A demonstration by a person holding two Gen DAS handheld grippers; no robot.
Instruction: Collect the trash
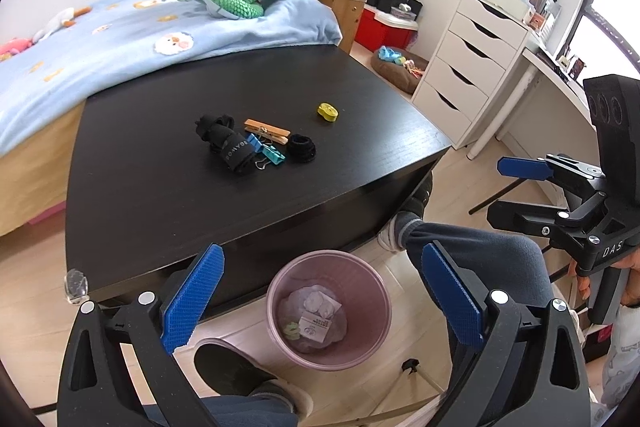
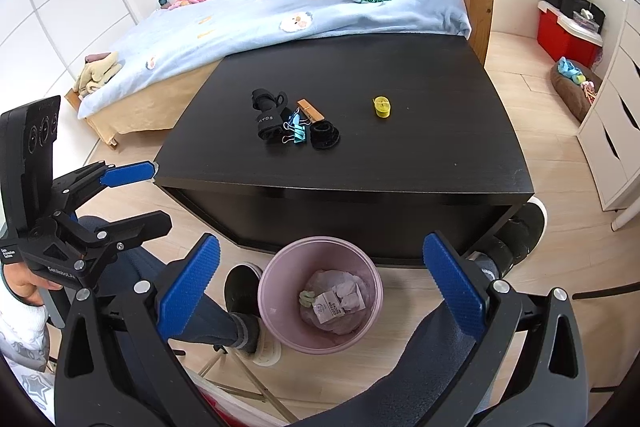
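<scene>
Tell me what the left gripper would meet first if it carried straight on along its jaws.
Probably the pink bin, landing on the paper scraps inside; the open left gripper holds nothing. Depth is uncertain.

Pink waste bin (image 1: 276,291): round, ribbed, upright on the wood floor just in front of the black table. Contents: crumpled white tissue (image 1: 320,303), a small printed white packet (image 1: 315,323), a pale green scrap (image 1: 291,330), lying on a clear liner
</scene>
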